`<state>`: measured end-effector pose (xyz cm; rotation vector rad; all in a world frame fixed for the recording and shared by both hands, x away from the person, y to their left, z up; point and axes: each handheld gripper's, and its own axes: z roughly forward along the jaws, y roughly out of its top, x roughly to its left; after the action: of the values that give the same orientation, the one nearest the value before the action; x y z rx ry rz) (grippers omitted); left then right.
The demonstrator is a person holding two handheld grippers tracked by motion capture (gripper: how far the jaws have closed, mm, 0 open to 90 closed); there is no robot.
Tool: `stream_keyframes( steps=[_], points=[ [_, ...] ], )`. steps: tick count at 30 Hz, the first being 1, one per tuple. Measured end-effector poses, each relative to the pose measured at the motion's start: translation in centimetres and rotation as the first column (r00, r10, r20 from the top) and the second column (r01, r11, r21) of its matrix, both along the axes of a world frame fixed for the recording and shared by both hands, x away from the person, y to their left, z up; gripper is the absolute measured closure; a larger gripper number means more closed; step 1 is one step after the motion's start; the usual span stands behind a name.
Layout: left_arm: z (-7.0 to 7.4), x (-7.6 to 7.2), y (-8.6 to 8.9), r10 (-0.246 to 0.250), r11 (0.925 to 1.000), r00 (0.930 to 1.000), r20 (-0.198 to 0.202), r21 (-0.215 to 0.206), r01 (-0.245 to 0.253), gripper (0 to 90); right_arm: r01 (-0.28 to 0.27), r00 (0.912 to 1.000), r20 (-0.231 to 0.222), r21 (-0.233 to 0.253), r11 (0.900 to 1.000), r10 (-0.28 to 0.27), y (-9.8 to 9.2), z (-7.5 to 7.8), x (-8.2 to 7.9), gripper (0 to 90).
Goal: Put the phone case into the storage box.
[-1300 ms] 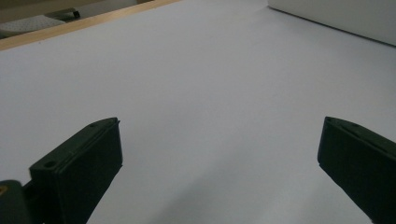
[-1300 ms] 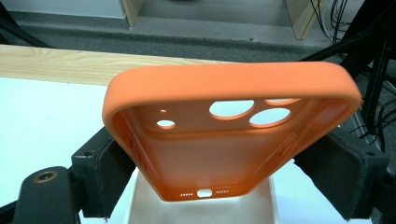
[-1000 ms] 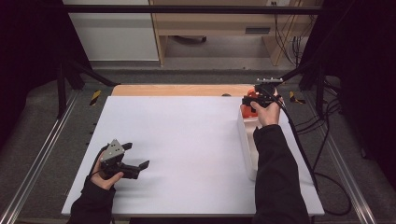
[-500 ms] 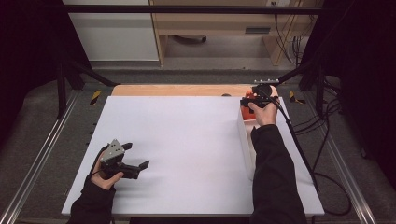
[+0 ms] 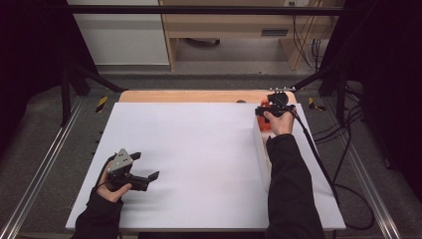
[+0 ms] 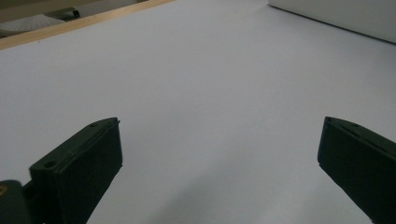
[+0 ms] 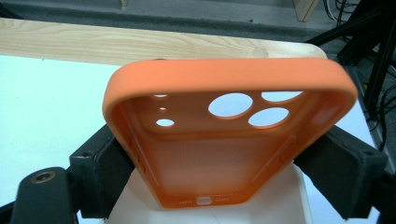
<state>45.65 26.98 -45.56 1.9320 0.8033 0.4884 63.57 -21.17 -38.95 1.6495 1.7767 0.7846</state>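
An orange phone case [image 7: 229, 140] with camera holes is squeezed by its long sides between my right gripper's [image 7: 229, 177] two black jaws, its open side facing the camera. In the high view that case [image 5: 264, 119] is a small orange patch at the far right of the white table, under the right gripper [image 5: 268, 107]. A white box [image 7: 210, 212] lies just below the case. My left gripper [image 5: 147, 167] rests at the near left of the table, open, with bare white surface between its jaws in the left gripper view [image 6: 219, 154].
The white table sheet [image 5: 199, 159] ends at a wooden strip [image 5: 199, 96] along the far edge. A long white box [image 5: 261, 149] runs along the right side beside the right forearm. Cables [image 5: 343, 164] trail off the table's right edge onto the floor.
The right gripper has shifted slightly toward the left and far edge with the orange case in it. The left gripper has stayed in place.
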Motion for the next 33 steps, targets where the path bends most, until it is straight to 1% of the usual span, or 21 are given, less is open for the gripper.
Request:
stream_keyframes(
  steps=[6,20,23,27,33],
  points=[
    [-0.01,0.00,-0.01,0.000,1.0000,1.0000,0.000,0.000,0.000,0.0,-0.001,1.0000,-0.002,-0.007,1.000,0.001,0.09,-0.23,0.03,15.2],
    [-0.02,0.00,-0.02,-0.001,1.0000,1.0000,-0.001,0.001,0.001,0.0,-0.009,1.0000,-0.003,0.001,1.000,0.009,0.13,-0.46,0.06,14.5],
    [-0.02,0.01,-0.01,-0.001,1.0000,1.0000,-0.001,0.000,0.001,0.0,-0.016,0.9999,-0.003,0.010,1.000,0.016,0.09,-0.43,0.08,11.8],
    [-0.02,0.00,-0.03,-0.002,1.0000,1.0000,-0.001,0.001,0.002,0.0,-0.032,0.9994,-0.011,0.032,0.999,0.032,-0.01,-0.39,0.10,4.3],
    [-0.04,0.02,-0.04,-0.003,1.0000,1.0000,-0.002,0.002,0.003,0.0,-0.042,0.9989,0.023,0.034,0.999,0.041,-0.29,0.11,-0.17,3.2]
  ],
)
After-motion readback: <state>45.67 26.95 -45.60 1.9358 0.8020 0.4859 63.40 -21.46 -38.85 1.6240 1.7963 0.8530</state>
